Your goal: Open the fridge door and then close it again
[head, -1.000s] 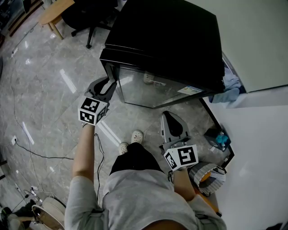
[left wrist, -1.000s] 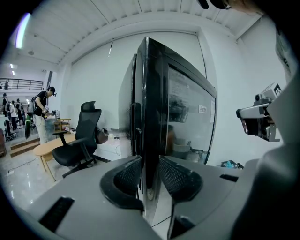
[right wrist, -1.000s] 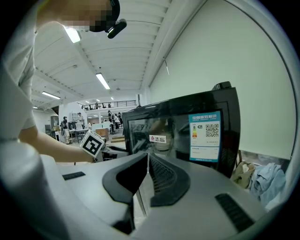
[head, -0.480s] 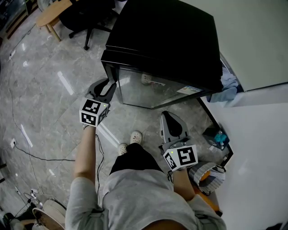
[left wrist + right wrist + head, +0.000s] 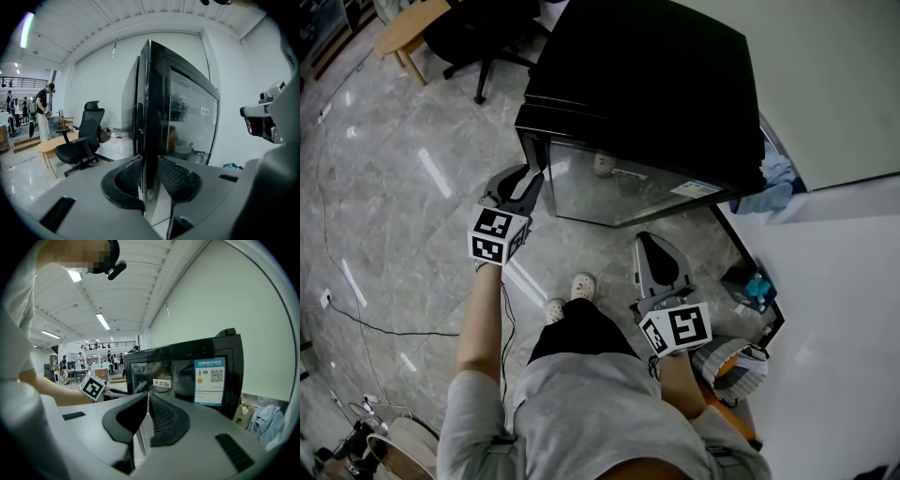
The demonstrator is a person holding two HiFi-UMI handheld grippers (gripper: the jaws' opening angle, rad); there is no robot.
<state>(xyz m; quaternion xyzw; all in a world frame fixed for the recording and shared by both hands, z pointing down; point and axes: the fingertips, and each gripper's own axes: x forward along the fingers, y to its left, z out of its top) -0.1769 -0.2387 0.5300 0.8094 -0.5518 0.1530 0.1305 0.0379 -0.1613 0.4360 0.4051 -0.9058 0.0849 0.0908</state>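
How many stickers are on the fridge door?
2: a blue energy label near the right edge, a small white sticker left of it. Others may be hidden.

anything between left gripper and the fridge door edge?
Nothing visible. The left gripper straddles the free edge of the glass-fronted door of the black fridge. Its jaws have just been closing with that edge between them. The right gripper hangs clear, in front of the door.

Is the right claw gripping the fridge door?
No, the right claw is empty, short of the fridge door.
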